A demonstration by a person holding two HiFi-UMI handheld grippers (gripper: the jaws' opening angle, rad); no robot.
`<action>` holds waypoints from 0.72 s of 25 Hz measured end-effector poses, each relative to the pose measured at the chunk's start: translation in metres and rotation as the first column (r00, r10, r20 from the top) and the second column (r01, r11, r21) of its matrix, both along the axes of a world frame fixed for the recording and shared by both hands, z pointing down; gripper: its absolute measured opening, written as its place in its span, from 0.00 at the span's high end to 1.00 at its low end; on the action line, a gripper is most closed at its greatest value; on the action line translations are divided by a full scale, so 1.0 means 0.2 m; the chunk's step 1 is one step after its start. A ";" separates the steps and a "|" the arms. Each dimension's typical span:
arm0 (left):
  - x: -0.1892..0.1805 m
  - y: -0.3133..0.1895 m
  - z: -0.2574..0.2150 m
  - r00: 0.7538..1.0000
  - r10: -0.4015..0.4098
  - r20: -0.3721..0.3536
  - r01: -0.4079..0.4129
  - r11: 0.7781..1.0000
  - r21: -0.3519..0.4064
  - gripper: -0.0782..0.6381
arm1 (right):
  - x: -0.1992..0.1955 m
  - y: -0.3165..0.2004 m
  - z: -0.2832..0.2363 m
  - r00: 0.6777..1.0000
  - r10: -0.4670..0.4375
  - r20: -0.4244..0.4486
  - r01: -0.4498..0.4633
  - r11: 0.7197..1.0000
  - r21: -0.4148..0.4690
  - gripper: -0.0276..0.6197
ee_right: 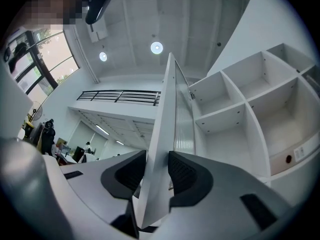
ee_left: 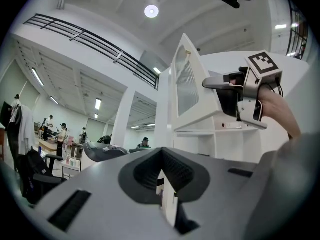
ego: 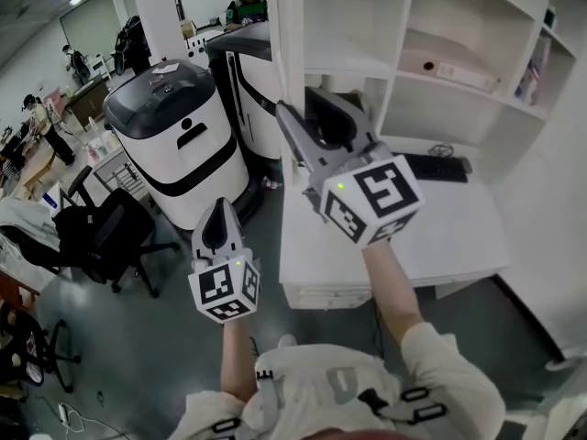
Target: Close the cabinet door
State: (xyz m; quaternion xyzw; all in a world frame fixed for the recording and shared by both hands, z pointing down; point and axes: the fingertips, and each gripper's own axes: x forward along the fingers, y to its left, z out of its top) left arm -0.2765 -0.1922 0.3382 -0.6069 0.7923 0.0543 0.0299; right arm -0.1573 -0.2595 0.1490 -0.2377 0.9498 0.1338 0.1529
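Note:
The white cabinet door [ego: 289, 35] stands swung out, edge-on, in front of the open shelf cabinet [ego: 459, 26]. In the right gripper view the door [ee_right: 167, 114] has a ribbed glass pane, and its lower edge sits between the dark pads of my right gripper [ee_right: 156, 171], which press on both faces. The left gripper view shows the door [ee_left: 187, 84] from the side with my right gripper [ee_left: 207, 84] on its edge. My left gripper [ego: 220, 211] hangs lower left, away from the door. Its fingertips [ee_left: 161, 156] meet with nothing between them.
A white desk [ego: 459, 236] with a black keyboard [ego: 438, 166] stands under the shelves. Two white-and-black machines [ego: 179, 136] stand left of the door. A black office chair [ego: 101, 227] is on the grey floor at the left. People stand far back.

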 end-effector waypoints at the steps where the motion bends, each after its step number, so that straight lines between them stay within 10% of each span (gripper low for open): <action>1: 0.01 -0.01 0.00 1.000 0.003 0.001 -0.003 1.000 0.000 0.88 | 0.02 0.00 0.00 1.000 0.011 -0.001 -0.011 1.000 0.010 0.75; 18: 0.18 -0.18 0.03 0.995 0.098 -0.004 -0.098 0.995 -0.015 0.88 | 0.27 -0.15 0.00 0.995 0.097 0.035 -0.096 0.995 -0.024 0.81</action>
